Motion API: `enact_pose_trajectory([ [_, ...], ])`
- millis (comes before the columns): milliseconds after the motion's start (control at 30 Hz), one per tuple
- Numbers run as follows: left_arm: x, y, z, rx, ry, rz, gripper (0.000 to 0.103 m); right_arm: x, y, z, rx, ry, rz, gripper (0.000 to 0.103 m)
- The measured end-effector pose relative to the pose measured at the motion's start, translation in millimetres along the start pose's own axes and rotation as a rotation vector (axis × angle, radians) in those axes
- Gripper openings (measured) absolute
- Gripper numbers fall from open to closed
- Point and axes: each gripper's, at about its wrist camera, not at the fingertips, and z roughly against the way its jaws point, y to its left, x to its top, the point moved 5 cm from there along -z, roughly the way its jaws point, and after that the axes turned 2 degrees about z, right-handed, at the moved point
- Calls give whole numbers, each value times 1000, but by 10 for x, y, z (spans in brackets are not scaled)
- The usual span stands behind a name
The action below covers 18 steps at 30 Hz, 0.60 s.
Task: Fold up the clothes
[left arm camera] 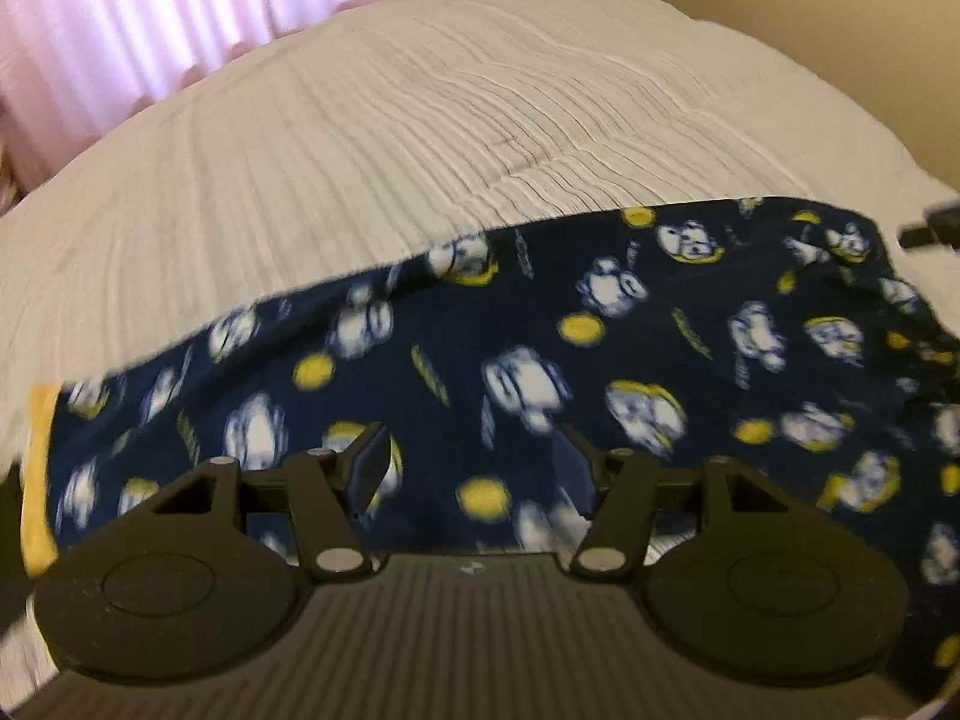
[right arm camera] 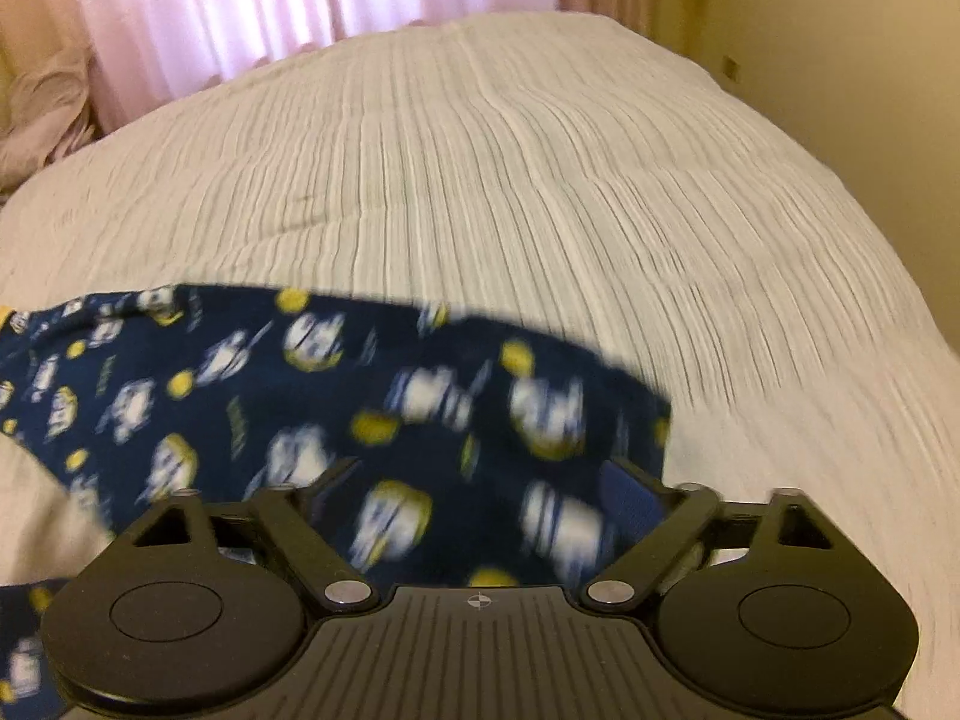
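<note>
Dark blue printed soft cloth (left arm camera: pixel 540 360) lies sideways along near edge of white ribbed bed (left arm camera: pixel 420 120), right under left hand-held gripper (left arm camera: pixel 468 468) and right hand-held gripper (right arm camera: pixel 486 498); both wide apart, holding nothing.

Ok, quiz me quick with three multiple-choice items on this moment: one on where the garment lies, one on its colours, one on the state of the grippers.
1. Where does the patterned garment lie?
A. on the white ribbed bedspread
B. on a wooden floor
C. on a hanger

2. Which colours does the garment show?
A. red with green stripes
B. navy with white and yellow prints
C. plain grey

3. How do the left gripper and right gripper stand?
A. both shut on cloth
B. one open, one shut
C. both open over the cloth

Key: 1 A, bedspread surrounds the cloth; 2 B, print is plain in both views; 3 C, the fingers stand wide apart in each view.
</note>
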Motion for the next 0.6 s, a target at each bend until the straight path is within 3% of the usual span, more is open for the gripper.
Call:
enact_pose_trajectory([
  [167,370,270,-508,-26,-11,-19,56,361,-236,-673,41,19,55,77],
  [367,797,556,-1035,-35,-20,-158,56,609,-379,-1183,91,58,148,77],
  [467,930,724,-1287,-55,11,-226,53,693,-438,-1332,118,68,170,77],
  [600,940,885,-1599,-114,110,-315,48,742,-469,-1499,180,102,177,77],
])
